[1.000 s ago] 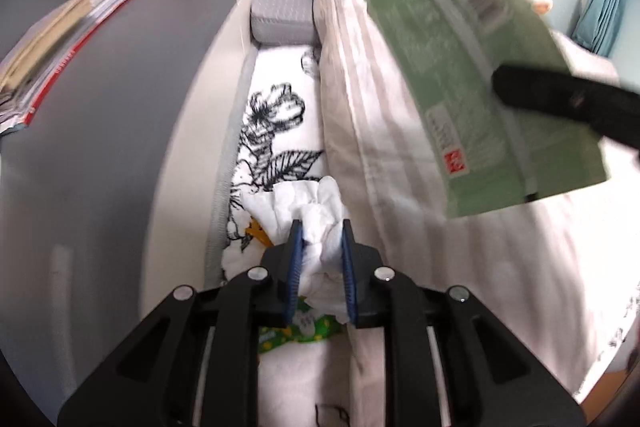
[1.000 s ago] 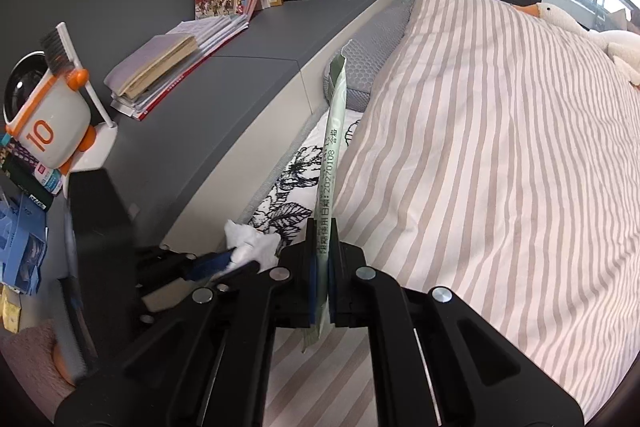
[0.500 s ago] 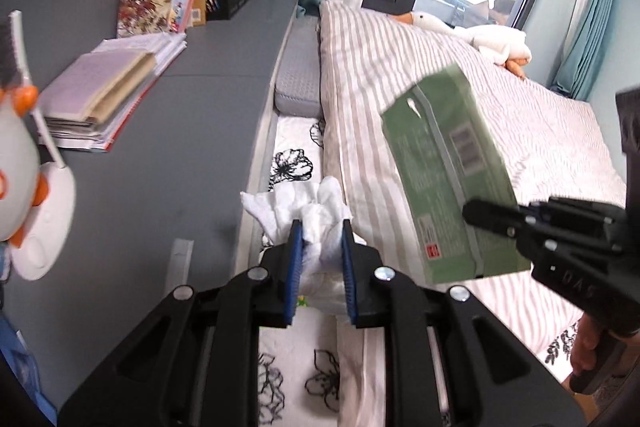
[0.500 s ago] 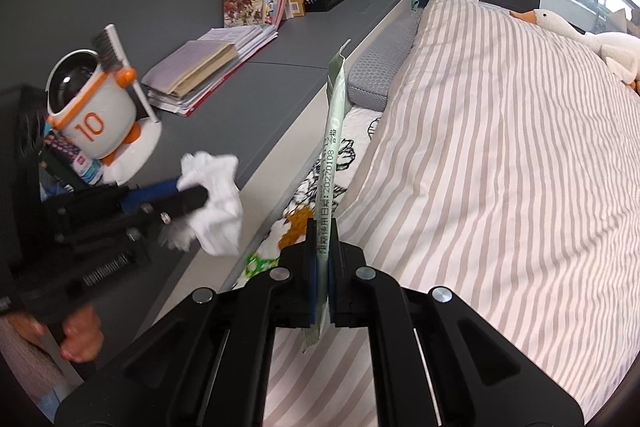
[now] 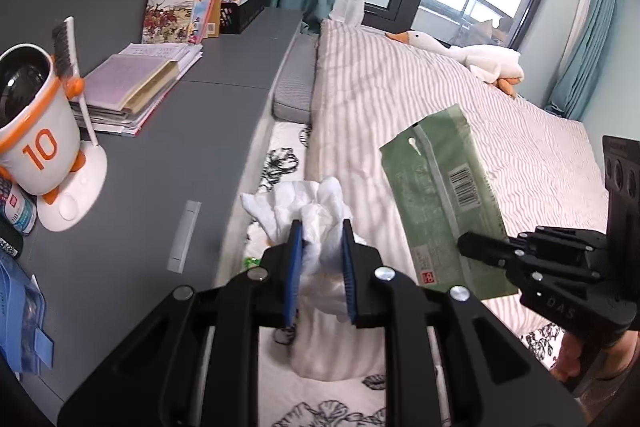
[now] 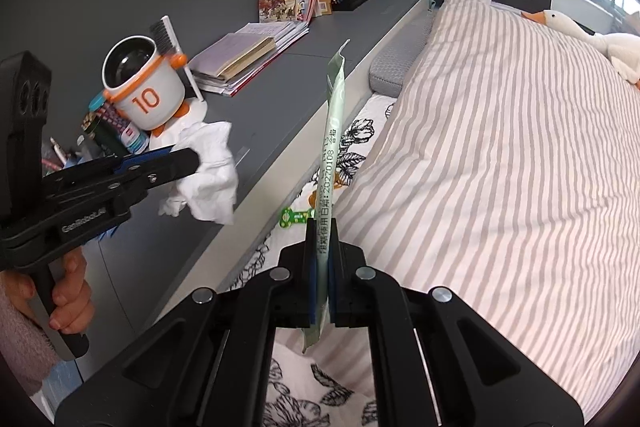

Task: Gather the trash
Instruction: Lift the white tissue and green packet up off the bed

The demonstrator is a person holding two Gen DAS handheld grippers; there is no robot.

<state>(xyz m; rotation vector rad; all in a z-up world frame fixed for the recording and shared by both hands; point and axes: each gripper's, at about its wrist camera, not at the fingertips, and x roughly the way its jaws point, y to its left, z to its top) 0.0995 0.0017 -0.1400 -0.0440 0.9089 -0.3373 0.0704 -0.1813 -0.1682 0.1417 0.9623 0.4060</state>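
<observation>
My left gripper [image 5: 319,251] is shut on a crumpled white tissue [image 5: 308,203] and holds it in the air over the bed's left edge. The tissue [image 6: 208,167] and the left gripper [image 6: 188,159] also show in the right wrist view. My right gripper [image 6: 321,263] is shut on a flat green wrapper [image 6: 332,147], seen edge-on and held upright. In the left wrist view the wrapper [image 5: 440,203] shows its printed face with a barcode, held by the right gripper [image 5: 464,241]. A small green wrapper [image 6: 294,215] lies on the floral sheet by the bed's edge.
A grey shelf [image 5: 172,131] runs along the left with a white and orange lamp marked 10 [image 5: 32,131], stacked books [image 5: 132,87] and upright books [image 5: 180,7]. A striped duvet [image 6: 500,147], a grey pillow [image 5: 294,87] and a plush goose [image 5: 460,55] lie on the bed.
Both grippers have pulled back and up from the bed with their loads. The tissue has left the sheet, and the lamp and shelf front have come into view.
</observation>
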